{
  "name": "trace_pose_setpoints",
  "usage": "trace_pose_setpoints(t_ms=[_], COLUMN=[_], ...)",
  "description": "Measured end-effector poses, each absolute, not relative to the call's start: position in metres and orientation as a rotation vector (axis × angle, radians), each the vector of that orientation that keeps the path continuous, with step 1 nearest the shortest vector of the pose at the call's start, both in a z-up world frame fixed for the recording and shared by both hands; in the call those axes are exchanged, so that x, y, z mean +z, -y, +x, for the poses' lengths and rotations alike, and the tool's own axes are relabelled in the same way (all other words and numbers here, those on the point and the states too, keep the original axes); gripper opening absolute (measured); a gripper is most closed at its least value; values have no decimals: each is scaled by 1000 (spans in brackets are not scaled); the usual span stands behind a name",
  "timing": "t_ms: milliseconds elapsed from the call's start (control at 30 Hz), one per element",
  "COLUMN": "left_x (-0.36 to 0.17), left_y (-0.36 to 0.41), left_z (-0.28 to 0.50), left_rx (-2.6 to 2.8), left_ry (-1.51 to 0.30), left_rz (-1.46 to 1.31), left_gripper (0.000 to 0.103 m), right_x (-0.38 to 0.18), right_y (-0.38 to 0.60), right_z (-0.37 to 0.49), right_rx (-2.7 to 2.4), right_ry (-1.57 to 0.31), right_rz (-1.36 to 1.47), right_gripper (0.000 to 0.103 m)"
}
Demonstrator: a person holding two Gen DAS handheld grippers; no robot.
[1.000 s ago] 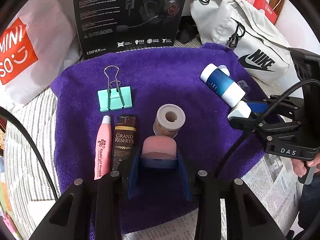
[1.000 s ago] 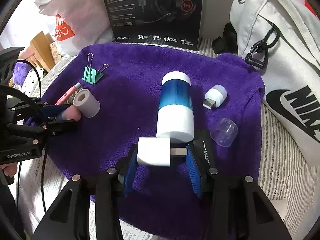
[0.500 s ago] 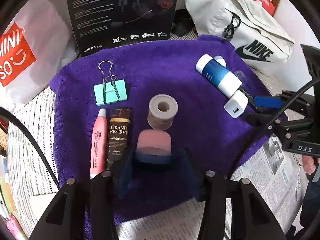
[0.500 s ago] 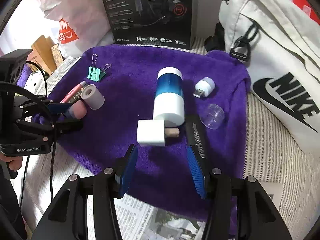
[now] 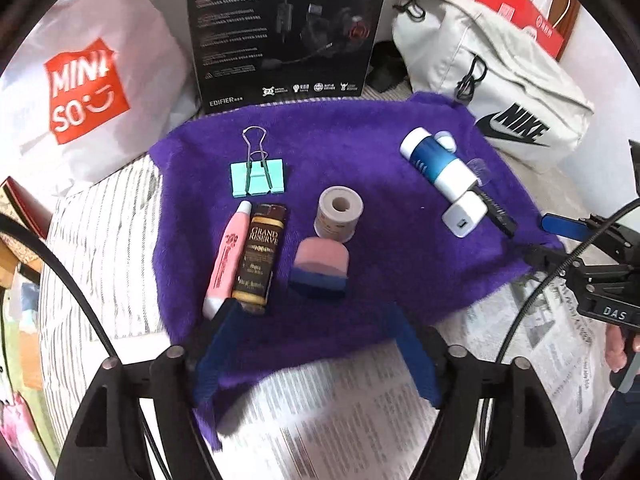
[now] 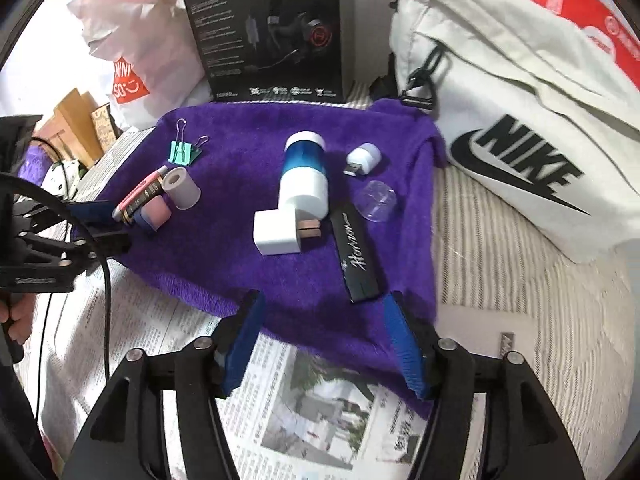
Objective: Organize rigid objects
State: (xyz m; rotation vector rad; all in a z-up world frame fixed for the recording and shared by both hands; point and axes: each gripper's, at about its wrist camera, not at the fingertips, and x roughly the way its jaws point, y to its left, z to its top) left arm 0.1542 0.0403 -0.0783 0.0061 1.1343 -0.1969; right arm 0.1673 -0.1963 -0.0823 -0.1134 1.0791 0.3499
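1. Since both sets of jaws have just been opening and nothing lies between either pair, the left gripper (image 5: 316, 344) and the right gripper (image 6: 324, 336) both stand spread and empty over the near hem of the purple towel (image 5: 360, 144), with newspaper (image 5: 360, 420) under them.
2. Ahead of the left gripper lies the pink-and-blue eraser (image 5: 320, 266), flat on the towel with its blue end toward the jaws and its short length running away from them.
3. Around it sit a tape roll (image 5: 339, 216) just behind, and a brown tube (image 5: 260, 254) and pink tube (image 5: 226, 256) side by side to its left, their long axes pointing away from the jaws.
4. Ahead of the right gripper lies the white charger (image 6: 278, 232), its prongs pointing to the view's right, touching the blue-and-white bottle (image 6: 305, 176) behind it.
5. A black stick (image 6: 358, 254) lies just right of the charger, lengthwise toward the right jaw.
6. The left hand is judged nearer the eraser cluster, the right nearer the charger group.
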Motion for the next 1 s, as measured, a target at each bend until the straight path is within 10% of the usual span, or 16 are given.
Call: trace_pose_setpoints(t_ms=[233, 1000], left_x=[-59, 15], left_y=[-44, 0], left_z=[126, 47], left_rx=[-115, 31], left_ry=[-1058, -899], left_rz=[-22, -35], left_gripper=[98, 102], right_x=[-52, 9], right_y=[205, 217], right_z=[141, 63], right_rx=[271, 152], right_ry=[-1001, -917], right_rz=[-73, -42], right_gripper=[93, 103])
